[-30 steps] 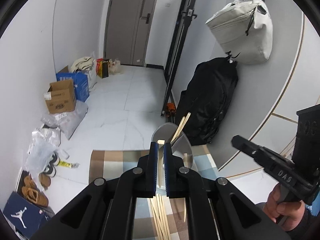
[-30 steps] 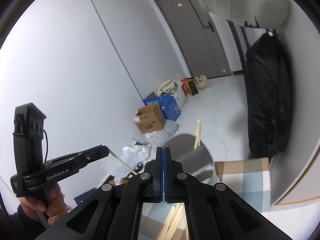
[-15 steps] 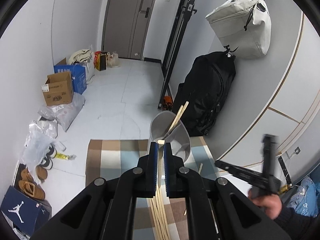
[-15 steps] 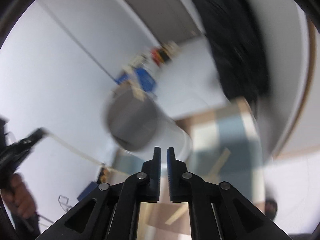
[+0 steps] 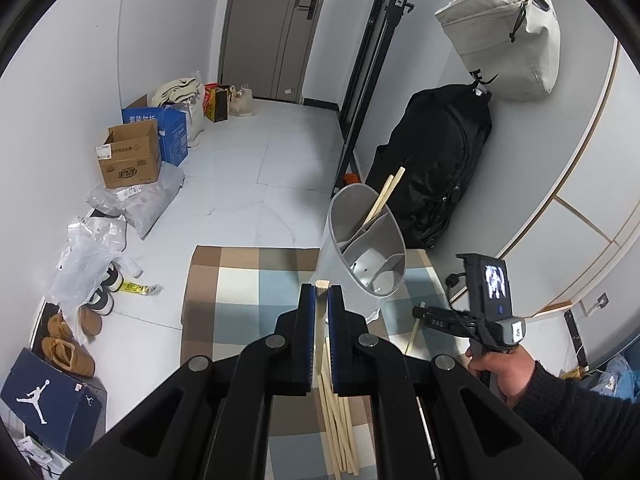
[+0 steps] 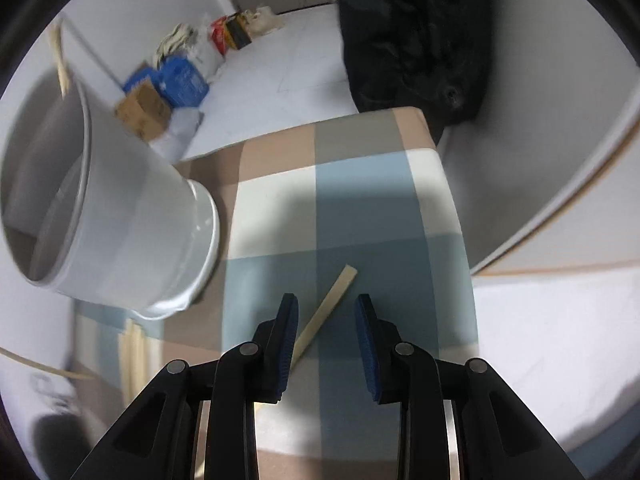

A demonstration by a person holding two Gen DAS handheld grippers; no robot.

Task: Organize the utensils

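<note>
A lone chopstick lies low in the frame's centre on the checked cloth, right between our right gripper and its wide-open, empty jaws. Our left gripper is clamped on another chopstick. The holder stands at left. We judge this the pickup step: descend, close on the stick, then carry it to the holder.
</note>
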